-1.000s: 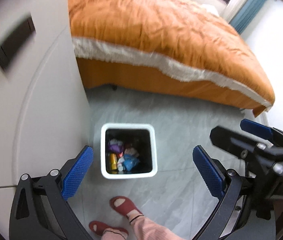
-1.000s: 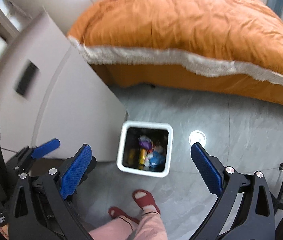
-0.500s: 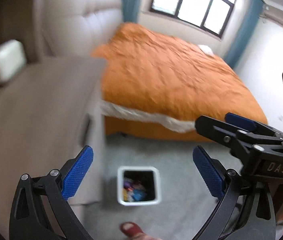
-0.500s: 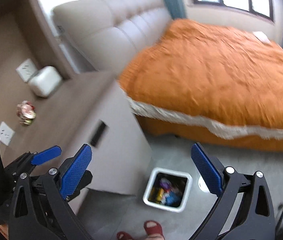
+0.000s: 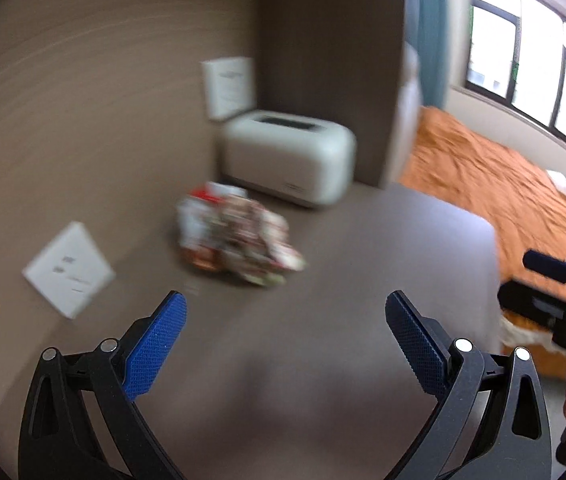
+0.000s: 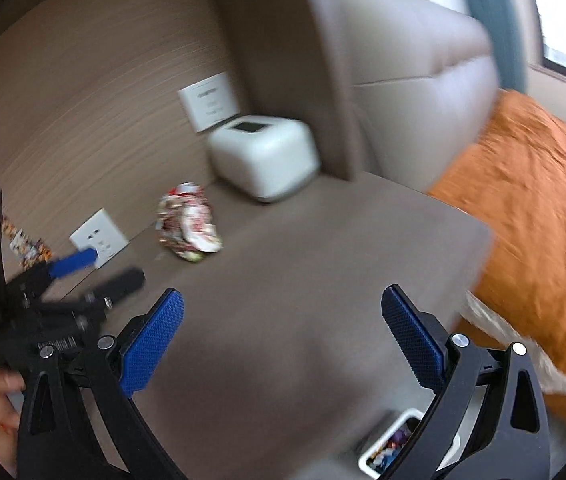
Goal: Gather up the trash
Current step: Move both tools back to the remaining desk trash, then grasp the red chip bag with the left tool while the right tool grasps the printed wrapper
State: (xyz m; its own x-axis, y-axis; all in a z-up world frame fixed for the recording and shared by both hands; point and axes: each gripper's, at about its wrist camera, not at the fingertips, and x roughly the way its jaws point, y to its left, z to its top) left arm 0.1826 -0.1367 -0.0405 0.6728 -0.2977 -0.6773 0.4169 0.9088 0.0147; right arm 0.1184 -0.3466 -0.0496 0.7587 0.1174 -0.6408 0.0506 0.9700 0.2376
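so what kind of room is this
Most likely a bedroom, perhaps in a hotel: a bed with an orange cover and padded headboard stands beside a brown nightstand with a crumpled wrapper on it.

Crinkled glossy wrapper (image 5: pixel 239 236), matt brown nightstand top (image 5: pixel 343 280), smooth white plastic box (image 5: pixel 289 158), rumpled orange cloth bedspread (image 6: pixel 531 200)

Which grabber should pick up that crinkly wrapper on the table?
Probably the left gripper. It is open and pointed almost straight at the crumpled wrapper, with bare tabletop between. The right gripper, also open, sees the wrapper off to its left.
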